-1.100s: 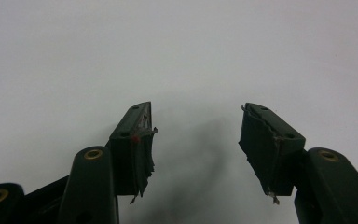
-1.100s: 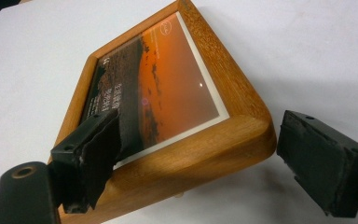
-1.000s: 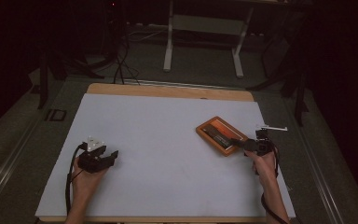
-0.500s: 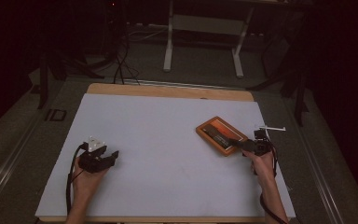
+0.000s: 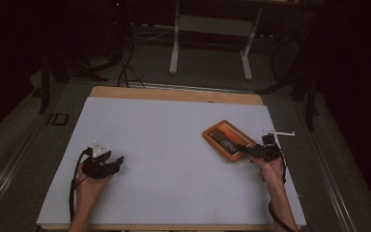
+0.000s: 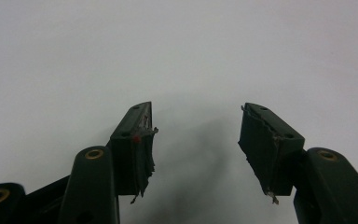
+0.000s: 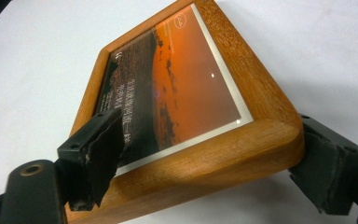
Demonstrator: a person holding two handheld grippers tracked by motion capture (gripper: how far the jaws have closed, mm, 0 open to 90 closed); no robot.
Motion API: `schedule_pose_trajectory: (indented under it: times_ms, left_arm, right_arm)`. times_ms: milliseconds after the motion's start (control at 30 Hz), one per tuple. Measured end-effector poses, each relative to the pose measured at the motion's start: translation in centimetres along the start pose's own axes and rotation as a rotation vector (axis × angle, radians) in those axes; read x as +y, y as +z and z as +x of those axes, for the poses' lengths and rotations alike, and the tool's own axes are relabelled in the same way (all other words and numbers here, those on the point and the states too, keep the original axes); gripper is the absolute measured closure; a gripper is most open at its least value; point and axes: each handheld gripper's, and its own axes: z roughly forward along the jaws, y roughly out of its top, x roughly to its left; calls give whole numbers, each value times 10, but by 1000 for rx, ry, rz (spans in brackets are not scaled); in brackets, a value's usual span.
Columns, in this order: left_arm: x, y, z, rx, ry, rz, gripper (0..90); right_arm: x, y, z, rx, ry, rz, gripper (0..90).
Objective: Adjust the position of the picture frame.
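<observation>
step: lifting the orange-picture wooden photo frame (image 7: 182, 107) at table's right | right gripper (image 7: 205, 163) clamped across its near edge | left gripper (image 6: 196, 135) apart, empty | we keep it level, squeeze steady

We see lines of small pale script on the dark left part of the orange sunset print in the wooden picture frame (image 7: 186, 121), plus a small mark near its top corner; neither is legible to us.
</observation>
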Motion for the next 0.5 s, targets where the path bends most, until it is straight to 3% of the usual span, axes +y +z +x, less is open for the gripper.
schedule_pose_trajectory:
  times_ms: [500]
  left_arm:
    - [3,2,-9,-17,41,2,445]
  right_arm:
    - [-1,-11,1,3,-7,-28,371]
